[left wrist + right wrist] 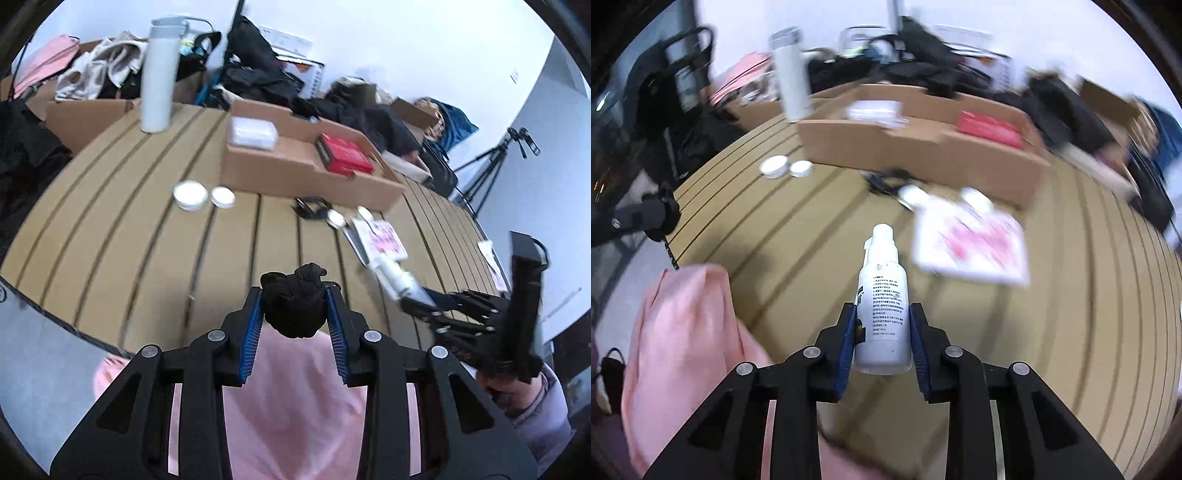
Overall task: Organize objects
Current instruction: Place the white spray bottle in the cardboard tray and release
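- Left gripper [294, 300] pinches a black fabric bundle [294, 301], lifted above the slatted table [129, 240].
- Right gripper [882, 328] clamps a white spray bottle [882, 306].
- Likely carrying step: both probably go into the cardboard box [923, 147] at twelve o'clock.

A tripod [491, 170] stands by the wall beyond piled bags [255, 62].
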Motion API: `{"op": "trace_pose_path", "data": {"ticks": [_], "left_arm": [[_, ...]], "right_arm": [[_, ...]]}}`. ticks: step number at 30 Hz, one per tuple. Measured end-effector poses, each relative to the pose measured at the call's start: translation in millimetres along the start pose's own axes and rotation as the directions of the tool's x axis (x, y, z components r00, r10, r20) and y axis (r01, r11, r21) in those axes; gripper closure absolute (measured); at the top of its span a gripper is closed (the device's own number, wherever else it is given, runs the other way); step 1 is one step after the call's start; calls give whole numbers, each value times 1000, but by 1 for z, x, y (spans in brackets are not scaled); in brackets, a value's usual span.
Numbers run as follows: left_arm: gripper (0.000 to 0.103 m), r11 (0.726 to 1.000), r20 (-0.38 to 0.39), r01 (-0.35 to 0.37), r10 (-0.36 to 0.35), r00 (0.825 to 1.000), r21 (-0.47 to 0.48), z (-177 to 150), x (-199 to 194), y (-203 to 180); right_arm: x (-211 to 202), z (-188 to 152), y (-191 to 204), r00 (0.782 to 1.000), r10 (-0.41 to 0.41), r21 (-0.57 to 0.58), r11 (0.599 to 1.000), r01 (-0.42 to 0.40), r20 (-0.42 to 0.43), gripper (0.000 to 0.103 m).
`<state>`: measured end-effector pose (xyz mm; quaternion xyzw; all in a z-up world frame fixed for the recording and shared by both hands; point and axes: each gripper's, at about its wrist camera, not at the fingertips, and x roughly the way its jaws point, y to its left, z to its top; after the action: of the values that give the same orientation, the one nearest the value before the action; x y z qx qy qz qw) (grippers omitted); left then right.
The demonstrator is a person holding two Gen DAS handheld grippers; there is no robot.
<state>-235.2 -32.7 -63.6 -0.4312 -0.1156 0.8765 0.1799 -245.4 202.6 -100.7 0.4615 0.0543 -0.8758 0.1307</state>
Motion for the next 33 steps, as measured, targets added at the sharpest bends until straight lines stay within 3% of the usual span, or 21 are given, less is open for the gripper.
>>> {"op": "trace_pose_path", "data": {"ticks": [5,9,11,16,18,22,23,26,28,29,30,33], "left_arm": [[73,999,5,39,-39,999,18,13,3,-12],[73,998,31,56,-56,998,20,68,13,-6],[73,998,12,62,-62,998,8,109,34,0],[73,999,-60,-51,51,997,-2,186,112,24],[73,996,-101,-84,84,991,5,201,139,34],[70,979,-158,-175,191,969,110,206,183,43],[65,979,-163,-166,185,969,119,204,186,45],[59,992,-150,-89,101,983,85,201,177,56],[49,998,-123,-49,55,991,50,201,161,64],[40,997,-106,-62,66,992,45,202,154,65],[38,994,-80,-94,98,992,48,203,142,67],[26,985,-49,-158,162,986,69,210,118,66]], "right_arm": [[-37,-7,-28,999,-4,99,995,-1,46,73],[-43,32,-38,993,72,151,985,-86,99,73],[-30,70,-43,988,112,176,976,-130,107,73],[46,172,-48,982,180,220,957,-190,62,73],[85,202,-47,978,208,246,947,-206,17,72],[158,237,-31,974,214,254,948,-190,-74,72],[171,239,-29,968,231,265,943,-199,-96,72],[209,238,-23,920,350,328,902,-281,-174,72],[209,234,-21,891,430,344,867,-361,-147,66],[206,234,-22,895,424,340,869,-358,-139,53],[201,234,-24,906,402,327,881,-342,-134,37],[167,238,-37,931,351,316,898,-306,-96,34]]}}
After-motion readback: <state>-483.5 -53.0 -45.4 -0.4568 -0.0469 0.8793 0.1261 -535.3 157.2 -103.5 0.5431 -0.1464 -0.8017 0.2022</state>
